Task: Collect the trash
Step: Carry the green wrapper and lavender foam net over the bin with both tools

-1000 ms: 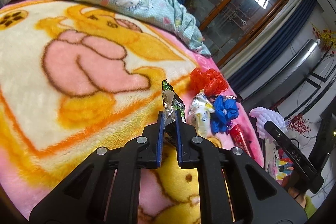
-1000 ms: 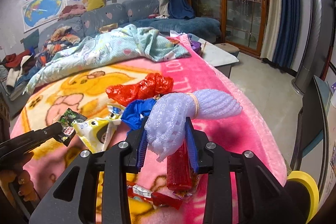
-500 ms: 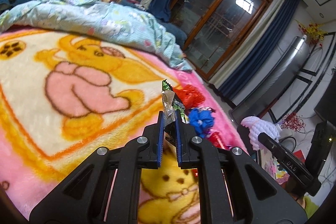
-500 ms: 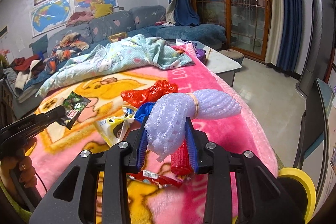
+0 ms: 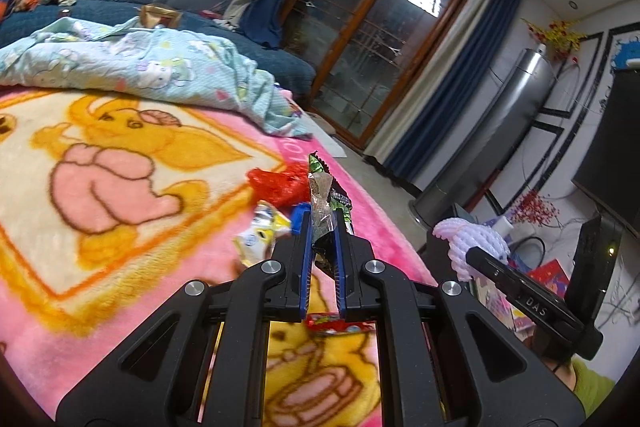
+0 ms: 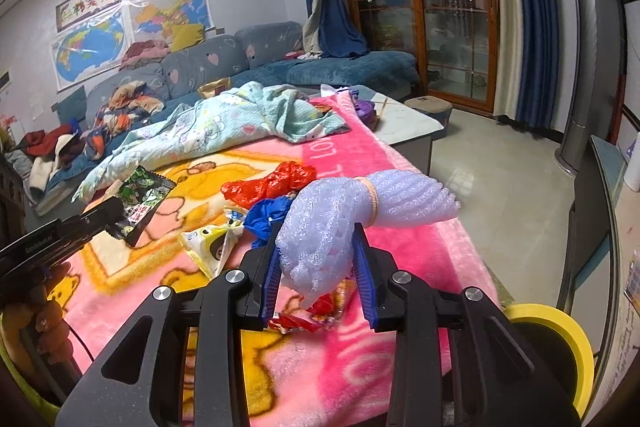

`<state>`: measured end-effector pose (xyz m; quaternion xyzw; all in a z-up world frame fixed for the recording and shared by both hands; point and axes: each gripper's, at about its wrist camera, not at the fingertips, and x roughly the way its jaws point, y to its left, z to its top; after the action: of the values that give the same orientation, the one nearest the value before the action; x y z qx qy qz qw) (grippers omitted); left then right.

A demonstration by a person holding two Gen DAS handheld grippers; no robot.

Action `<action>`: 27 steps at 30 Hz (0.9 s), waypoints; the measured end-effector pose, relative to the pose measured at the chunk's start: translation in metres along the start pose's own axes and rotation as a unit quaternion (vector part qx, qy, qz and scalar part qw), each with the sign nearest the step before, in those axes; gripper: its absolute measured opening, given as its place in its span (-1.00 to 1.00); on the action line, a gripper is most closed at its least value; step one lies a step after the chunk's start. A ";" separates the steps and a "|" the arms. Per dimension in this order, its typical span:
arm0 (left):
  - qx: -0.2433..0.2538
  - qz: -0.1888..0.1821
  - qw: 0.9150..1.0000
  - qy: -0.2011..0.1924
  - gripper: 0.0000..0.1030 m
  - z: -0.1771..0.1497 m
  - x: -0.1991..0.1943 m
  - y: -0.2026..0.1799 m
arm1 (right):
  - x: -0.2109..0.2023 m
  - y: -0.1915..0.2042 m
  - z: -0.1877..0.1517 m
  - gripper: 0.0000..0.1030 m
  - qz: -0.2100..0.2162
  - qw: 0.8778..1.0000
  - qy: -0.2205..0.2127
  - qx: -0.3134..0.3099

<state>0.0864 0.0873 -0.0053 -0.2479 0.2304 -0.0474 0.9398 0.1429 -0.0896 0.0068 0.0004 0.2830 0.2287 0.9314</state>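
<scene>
My left gripper (image 5: 322, 223) is shut on a green and black snack wrapper (image 5: 325, 203), held up above the pink cartoon blanket (image 5: 120, 195); the right wrist view shows the same wrapper (image 6: 142, 201) at the left. My right gripper (image 6: 317, 247) is shut on a lilac foam net bundle (image 6: 340, 215) tied with a rubber band, also seen as the foam net (image 5: 472, 239) in the left wrist view. On the blanket lie a red plastic bag (image 6: 272, 183), a blue bag (image 6: 266, 217), a yellow-white snack packet (image 6: 212, 247) and a red wrapper (image 6: 312, 315).
A crumpled light blue quilt (image 6: 224, 131) lies at the blanket's far end. Behind it stands a blue-grey sofa (image 6: 240, 55) with clothes. A low grey table (image 6: 408, 127) is beyond the blanket, tiled floor to the right. A yellow-rimmed bin (image 6: 560, 339) sits at lower right.
Both grippers have risen and pulled back from the blanket with their loads. The trash pile now lies lower and closer beneath the fingers in both views.
</scene>
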 end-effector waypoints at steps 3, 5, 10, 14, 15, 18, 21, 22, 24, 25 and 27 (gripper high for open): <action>0.011 -0.009 1.000 0.007 -0.90 -0.003 0.005 -0.009 | -0.006 -0.007 -0.002 -0.39 -0.005 1.000 -0.002 0.006; 0.019 -0.015 1.000 0.013 -0.90 -0.007 0.009 -0.017 | -0.010 -0.013 -0.003 -0.39 -0.009 1.000 -0.001 0.011; 0.044 -0.032 0.998 0.030 -0.90 -0.018 0.020 -0.037 | -0.022 -0.031 -0.008 -0.39 -0.024 0.999 -0.004 0.027; 0.067 -0.048 0.996 0.046 -0.90 -0.029 0.030 -0.057 | -0.033 -0.048 -0.013 -0.39 -0.038 0.998 -0.007 0.043; 0.070 -0.050 0.995 0.049 -0.90 -0.031 0.031 -0.060 | -0.035 -0.052 -0.014 -0.39 -0.040 0.998 -0.007 0.046; 0.086 -0.060 0.993 0.058 -0.90 -0.037 0.037 -0.074 | -0.042 -0.065 -0.018 -0.39 -0.051 0.997 -0.008 0.060; 0.100 -0.069 0.990 0.066 -0.90 -0.043 0.042 -0.086 | -0.049 -0.075 -0.022 -0.39 -0.058 0.996 -0.008 0.070; 0.103 -0.072 0.990 0.068 -0.90 -0.046 0.043 -0.090 | -0.051 -0.079 -0.023 -0.39 -0.061 0.995 -0.008 0.074; 0.113 -0.078 0.988 0.074 -0.90 -0.050 0.047 -0.099 | -0.055 -0.087 -0.026 -0.39 -0.066 0.994 -0.008 0.081; 0.119 -0.081 0.987 0.077 -0.90 -0.052 0.049 -0.104 | -0.057 -0.090 -0.027 -0.39 -0.068 0.994 -0.008 0.083; 0.129 -0.086 0.984 0.083 -0.90 -0.057 0.053 -0.113 | -0.061 -0.097 -0.030 -0.39 -0.073 0.993 -0.008 0.089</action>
<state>0.1103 -0.0473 -0.0158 -0.1386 0.2776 -0.1777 0.9339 0.1238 -0.2068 0.0016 0.0645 0.2937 0.1339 0.9443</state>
